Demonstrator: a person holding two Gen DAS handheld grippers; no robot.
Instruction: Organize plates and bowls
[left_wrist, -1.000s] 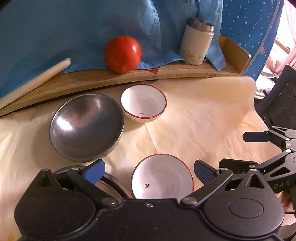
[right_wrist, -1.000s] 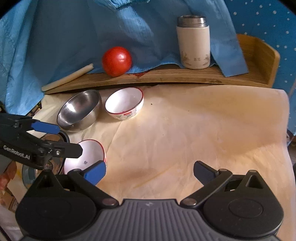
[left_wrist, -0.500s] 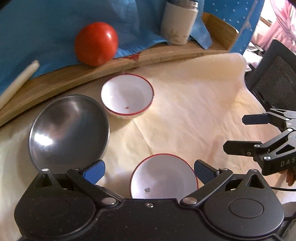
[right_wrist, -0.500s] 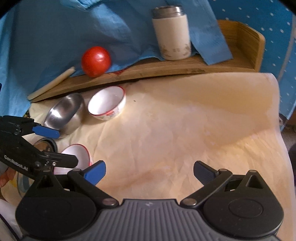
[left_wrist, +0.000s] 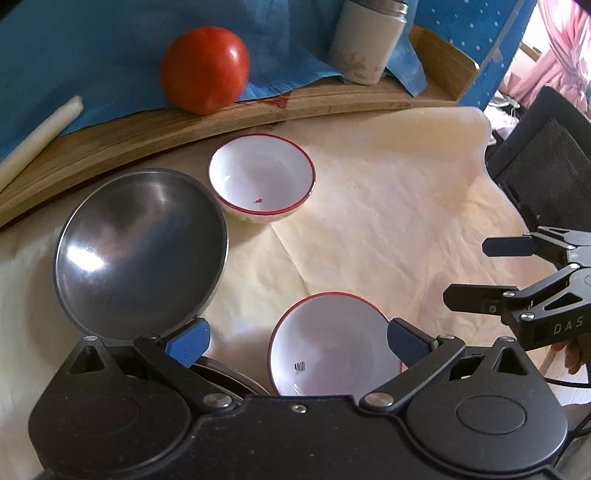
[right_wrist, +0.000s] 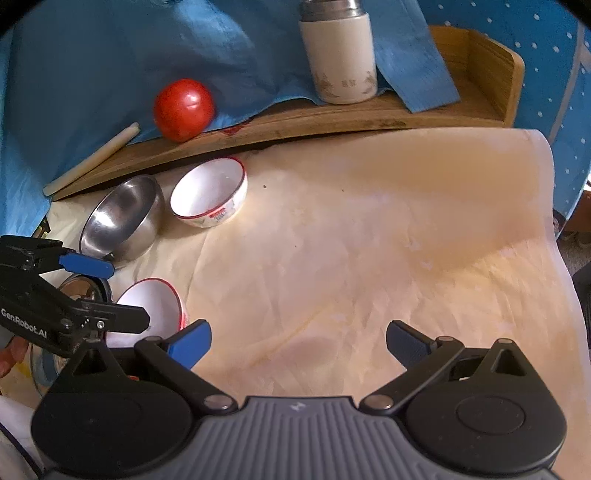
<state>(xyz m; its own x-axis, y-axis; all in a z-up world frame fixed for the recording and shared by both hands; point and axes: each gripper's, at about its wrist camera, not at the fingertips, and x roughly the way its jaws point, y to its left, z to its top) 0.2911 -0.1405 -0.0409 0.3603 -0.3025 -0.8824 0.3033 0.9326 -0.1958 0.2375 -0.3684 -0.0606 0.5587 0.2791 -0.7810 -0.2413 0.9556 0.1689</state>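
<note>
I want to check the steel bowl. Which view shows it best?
The left wrist view: the steel bowl is near and its whole inside shows. The right wrist view shows it small, from the side, at the left edge.

Home dining spot: cloth-covered table (right_wrist: 388, 236), bowls, tomato (left_wrist: 205, 70), thermos (right_wrist: 338, 55) on wooden tray (right_wrist: 476, 74).

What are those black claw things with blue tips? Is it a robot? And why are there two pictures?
No robot: a person holds a two-fingered grabber in each hand, each carrying a camera that looks along its fingers. One picture comes from the left gripper, the other from the right gripper. Both are open and hold nothing. On the cream cloth sit a steel bowl and two white bowls with red rims, the near bowl and the far bowl. Behind, on a wooden tray, stand a tomato and a flask.
</note>
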